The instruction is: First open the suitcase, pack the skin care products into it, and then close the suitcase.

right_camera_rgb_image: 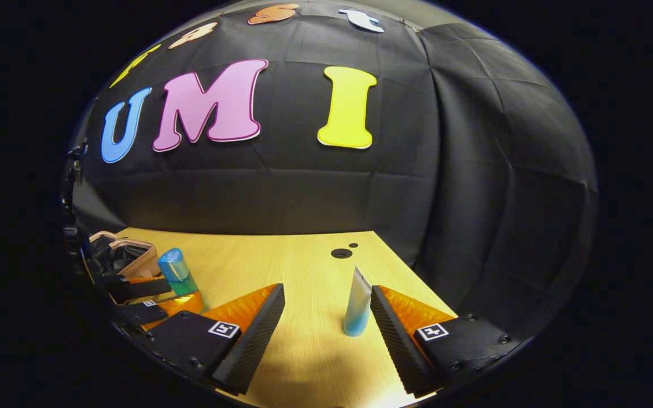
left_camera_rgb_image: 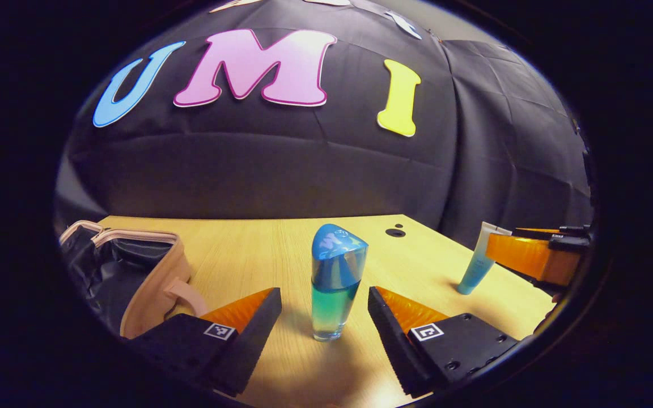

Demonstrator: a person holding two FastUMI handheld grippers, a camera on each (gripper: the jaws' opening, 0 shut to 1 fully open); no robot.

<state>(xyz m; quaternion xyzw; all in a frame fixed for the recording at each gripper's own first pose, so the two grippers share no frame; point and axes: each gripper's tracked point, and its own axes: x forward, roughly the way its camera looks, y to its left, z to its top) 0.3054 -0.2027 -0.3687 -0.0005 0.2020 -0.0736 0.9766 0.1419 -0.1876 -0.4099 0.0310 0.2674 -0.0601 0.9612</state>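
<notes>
A blue-capped bottle (left_camera_rgb_image: 335, 283) with blue-green liquid stands upright on the wooden table (left_camera_rgb_image: 281, 243), between the fingers of my open left gripper (left_camera_rgb_image: 325, 306), touching neither. The beige suitcase (left_camera_rgb_image: 134, 272) lies open at the left, its dark lining showing. A pale blue tube (right_camera_rgb_image: 357, 303) stands on its cap between the fingers of my open right gripper (right_camera_rgb_image: 326, 306), close to the right finger (right_camera_rgb_image: 394, 334). In the left gripper view the tube (left_camera_rgb_image: 478, 259) and the right gripper (left_camera_rgb_image: 536, 255) appear at the far right. In the right gripper view the bottle (right_camera_rgb_image: 176, 272), suitcase (right_camera_rgb_image: 128, 258) and left gripper (right_camera_rgb_image: 159, 297) appear at the left.
Two dark round holes (left_camera_rgb_image: 395, 231) mark the table near its far right corner. The black cloth wall runs behind the table and along its right side. The table's right edge (right_camera_rgb_image: 417, 277) lies close to the tube.
</notes>
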